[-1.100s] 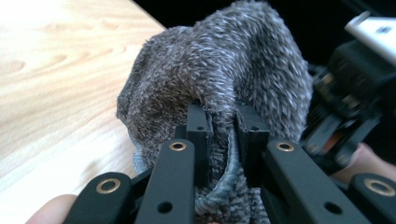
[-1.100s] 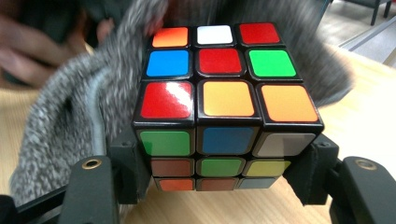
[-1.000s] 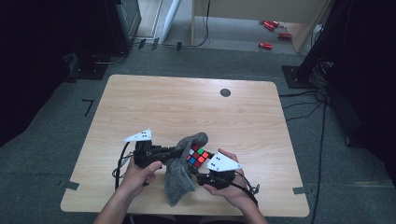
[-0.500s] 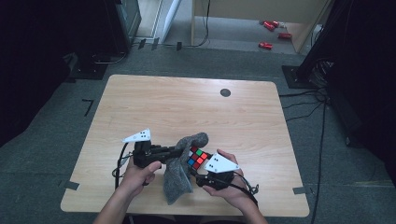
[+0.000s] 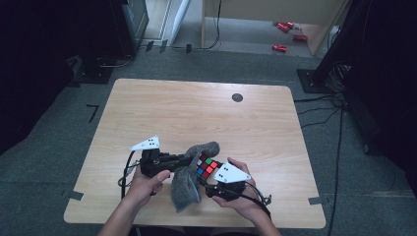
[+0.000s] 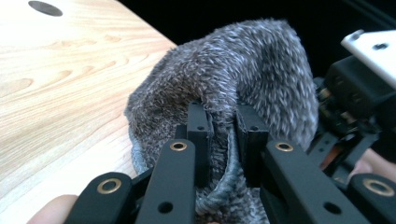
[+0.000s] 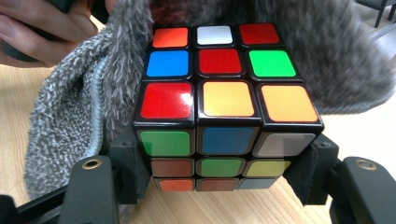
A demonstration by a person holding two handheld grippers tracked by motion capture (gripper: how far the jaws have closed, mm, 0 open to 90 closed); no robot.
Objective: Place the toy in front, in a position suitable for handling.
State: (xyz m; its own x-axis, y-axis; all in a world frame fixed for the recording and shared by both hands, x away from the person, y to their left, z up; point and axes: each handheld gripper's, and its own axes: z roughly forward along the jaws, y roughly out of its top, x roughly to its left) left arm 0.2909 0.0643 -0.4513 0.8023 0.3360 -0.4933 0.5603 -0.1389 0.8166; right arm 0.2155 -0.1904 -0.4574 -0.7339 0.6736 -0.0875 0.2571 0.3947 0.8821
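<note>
The right tool (image 7: 219, 179) grips a scrambled cube (image 7: 224, 107) by two opposite sides, both pads pressed against it, above the near edge of the table (image 5: 196, 113). Just beyond, the left tool (image 6: 224, 140) pinches the rim of a grey fuzzy pouch (image 6: 224, 84) — jaws nearly together, a fold of fabric between them — and holds the mouth up.

Step in hand, as judged: bagging the cube. In the high view the cube (image 5: 206, 165) sits at the mouth of the pouch (image 5: 187, 189), fabric curling over its far side; most of it is outside.

Next move calls for pushing the cube deeper while the left tool (image 5: 184, 160) keeps the rim taut; the right tool (image 5: 209, 179) should let go only once fabric covers the cube.

The pouch's interior is hidden — contents cannot be told.
</note>
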